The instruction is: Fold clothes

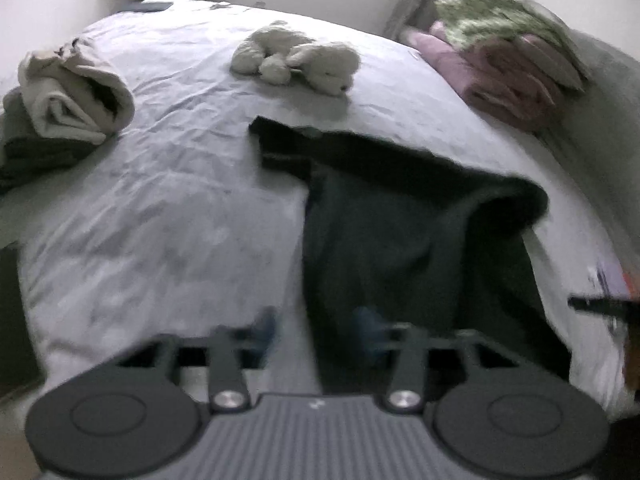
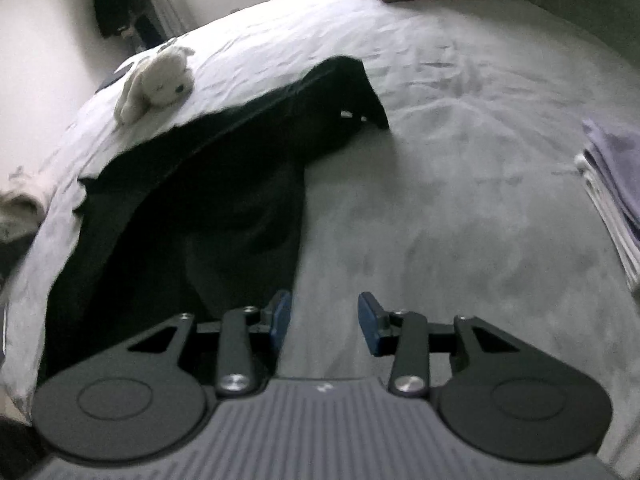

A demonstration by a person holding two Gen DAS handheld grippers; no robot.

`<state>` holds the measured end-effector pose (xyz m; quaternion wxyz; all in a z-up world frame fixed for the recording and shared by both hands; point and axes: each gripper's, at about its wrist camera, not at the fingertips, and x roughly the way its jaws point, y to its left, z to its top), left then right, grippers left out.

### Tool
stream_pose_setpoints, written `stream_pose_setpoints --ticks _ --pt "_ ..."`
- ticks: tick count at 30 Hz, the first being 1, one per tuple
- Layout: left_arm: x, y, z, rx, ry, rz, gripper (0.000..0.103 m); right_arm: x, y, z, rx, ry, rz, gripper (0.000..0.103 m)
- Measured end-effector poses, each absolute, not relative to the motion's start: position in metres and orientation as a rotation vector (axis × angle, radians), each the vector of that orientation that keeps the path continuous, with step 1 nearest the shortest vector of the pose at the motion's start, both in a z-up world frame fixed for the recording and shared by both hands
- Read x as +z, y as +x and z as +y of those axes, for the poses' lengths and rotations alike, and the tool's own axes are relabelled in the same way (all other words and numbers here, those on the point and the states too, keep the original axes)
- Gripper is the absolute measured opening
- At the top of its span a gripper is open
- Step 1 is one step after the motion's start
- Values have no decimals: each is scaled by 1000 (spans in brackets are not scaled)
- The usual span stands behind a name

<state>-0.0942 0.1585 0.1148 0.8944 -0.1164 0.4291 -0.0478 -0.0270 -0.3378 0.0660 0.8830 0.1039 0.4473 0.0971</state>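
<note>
Lying spread across the bed (image 1: pixel 168 208), a dark garment (image 1: pixel 400 216) takes up the middle of the near side, its lower part running off the near edge and its upper part reaching toward the centre of the mattress. One sleeve or corner points toward the far edge; another fold humps up toward the right edge in the left wrist view. The picture is blurred, so what kind of garment it is cannot be told.

The left gripper (image 1: pixel 316 336) hangs over the near edge with its blue pads spread apart; one pad is over the pale sheet, the other over the dark cloth, and nothing is pinched between them. The right gripper (image 2: pixel 324 320) also stands with its pads apart, just beside the garment's right border, gripping nothing; bare sheet shows in the gap.

Beyond the garment, near the middle of the bed, lies a white stuffed animal (image 1: pixel 296 60). At the left edge sits a rolled beige cloth (image 1: pixel 76 96) on top of darker fabric. At the far right corner is a stack of pink folded clothes (image 1: pixel 500 80) with a green patterned piece (image 1: pixel 492 16) on top. In the right wrist view, a folded pile of lavender and white clothes (image 2: pixel 612 184) rests at the right edge, well apart from the dark garment.
</note>
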Motion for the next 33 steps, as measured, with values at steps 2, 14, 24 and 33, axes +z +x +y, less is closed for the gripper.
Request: stream_pose_setpoints --ticks 2,14,24,33 --pt "112 -67 161 -76 -244 890 61 70 -13 -339 207 199 923 42" --pt "111 106 163 -14 -144 864 73 98 102 -352 228 82 811 45" --pt "74 212 110 -193 119 863 73 89 202 -310 349 -215 758 62" --pt "30 217 75 -367 245 911 39 42 212 -286 470 -355 889 15"
